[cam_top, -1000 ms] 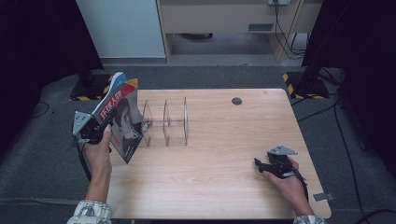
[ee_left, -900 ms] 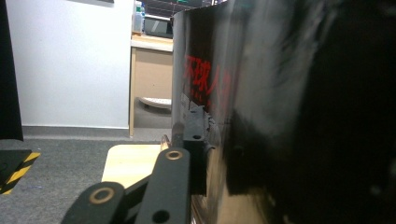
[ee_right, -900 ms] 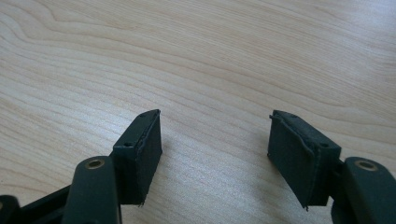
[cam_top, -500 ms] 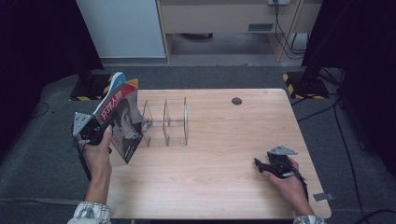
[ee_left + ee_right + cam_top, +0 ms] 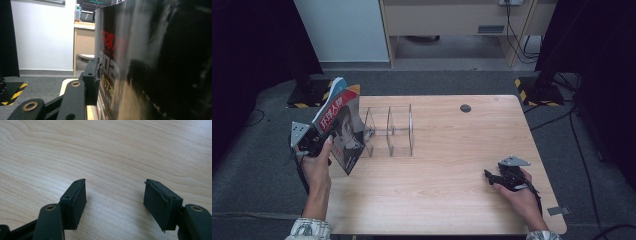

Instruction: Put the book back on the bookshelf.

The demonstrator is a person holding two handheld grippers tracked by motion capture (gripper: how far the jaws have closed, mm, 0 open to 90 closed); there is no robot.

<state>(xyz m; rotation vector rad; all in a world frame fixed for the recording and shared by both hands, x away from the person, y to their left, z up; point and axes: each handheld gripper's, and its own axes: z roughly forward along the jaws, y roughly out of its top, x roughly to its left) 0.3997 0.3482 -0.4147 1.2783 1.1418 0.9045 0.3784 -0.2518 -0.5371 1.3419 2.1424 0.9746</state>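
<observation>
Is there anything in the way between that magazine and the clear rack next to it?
Nothing visible. The magazine leans at the left end of the clear rack, between the left gripper jaws, which have just been opening. The slots look empty.

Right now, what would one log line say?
left gripper: jaws just opening, magazine between them, leaning at clear rack | right gripper: open, empty, over table

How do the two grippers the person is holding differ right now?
The left gripper is raised at the table's left edge with a magazine between its jaws, which have just been opening; the right gripper has nothing between its jaws. In the right gripper view, its jaws stand apart over bare wood. Both are black, hand-held and carry a grey plate.
</observation>
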